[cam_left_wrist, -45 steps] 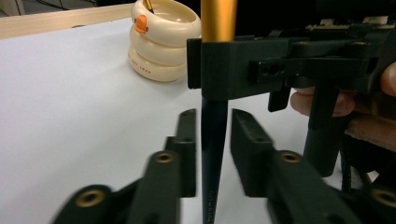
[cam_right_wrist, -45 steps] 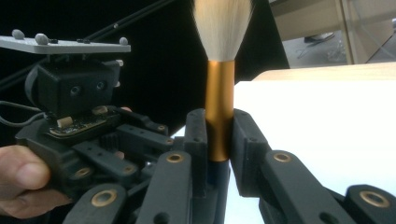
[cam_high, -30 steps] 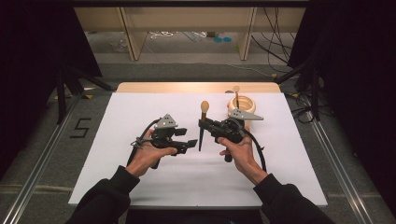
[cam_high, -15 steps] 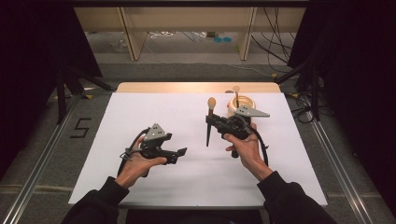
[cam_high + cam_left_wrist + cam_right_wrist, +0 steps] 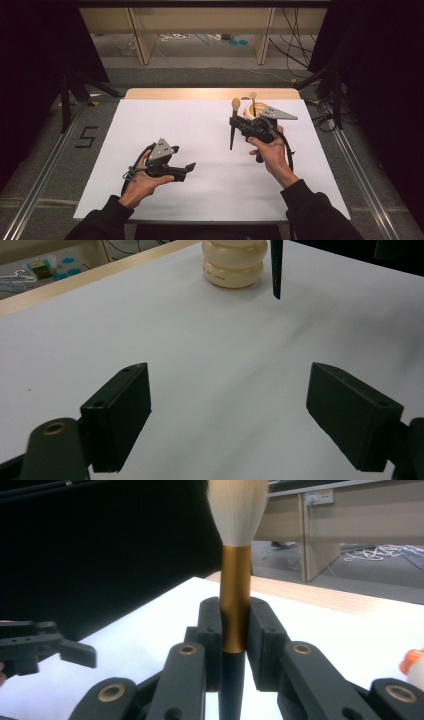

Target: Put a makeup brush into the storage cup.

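My right gripper [image 5: 239,126] has its two black jaws pressed in on the makeup brush with the gold metal collar, pale bristle head and dark tapered handle [image 5: 233,125]. In the right gripper view the pads [image 5: 210,630] clamp the brush [image 5: 235,605] right at the gold collar, one on each side, with the white bristles fanning out above and the dark handle running down between the linkage arms. From the high view I see the brush held upright above the white table sheet [image 5: 200,135], bristle head up and handle tip pointing down, clear of the surface, towards the far right part of the sheet.

My left gripper [image 5: 186,170] sits low over the near left part of the sheet, well apart from the brush. Its jaws have just been opening and now stand spread wide, with nothing between them; in the left gripper view only bare white sheet [image 5: 210,390] lies between the pads [image 5: 120,410].

Just behind the brush stands a cream-coloured, ribbed round holder [image 5: 250,111], with a second, thin brush [image 5: 253,102] standing in it. In the left gripper view the holder [image 5: 234,262] rests on the sheet, and the handle tip of the held brush [image 5: 276,270] hangs just beside it.
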Motion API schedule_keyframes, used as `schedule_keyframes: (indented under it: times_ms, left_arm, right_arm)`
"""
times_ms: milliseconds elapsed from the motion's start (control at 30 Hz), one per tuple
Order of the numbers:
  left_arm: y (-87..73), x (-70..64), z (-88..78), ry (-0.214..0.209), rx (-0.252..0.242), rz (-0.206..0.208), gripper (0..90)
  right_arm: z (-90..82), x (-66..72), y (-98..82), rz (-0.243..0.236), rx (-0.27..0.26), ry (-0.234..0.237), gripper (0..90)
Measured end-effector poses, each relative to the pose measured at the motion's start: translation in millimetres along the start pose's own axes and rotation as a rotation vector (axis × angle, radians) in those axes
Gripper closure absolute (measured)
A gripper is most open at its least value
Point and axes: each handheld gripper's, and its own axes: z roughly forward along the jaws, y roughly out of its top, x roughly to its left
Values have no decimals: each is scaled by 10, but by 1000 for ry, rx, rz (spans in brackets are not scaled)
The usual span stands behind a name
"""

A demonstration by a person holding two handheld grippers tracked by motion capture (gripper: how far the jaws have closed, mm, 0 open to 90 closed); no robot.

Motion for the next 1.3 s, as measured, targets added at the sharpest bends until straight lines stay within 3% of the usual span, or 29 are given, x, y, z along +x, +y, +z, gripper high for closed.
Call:
schedule_keyframes:
  times_ms: [67, 233, 300, 500, 1300]
  left_arm:
    - [-15, -6, -17, 8, 3, 9, 179]
    - [-68, -4, -40, 20, 25, 47, 179]
    - [-81, 0, -56, 23, 36, 57, 179]
    - [-116, -13, -87, 30, 13, 30, 179]
    - [-192, -45, -114, 35, 22, 43, 179]
  right_arm:
    - [-15, -24, 15, -14, 21, -10, 782]
    - [-38, -77, 73, -31, -7, -23, 782]
    - [-68, -93, 104, -26, 12, -32, 782]
    - [-94, -174, 153, -35, 4, -54, 782]
    - [-143, -439, 430, -51, -41, -117, 782]
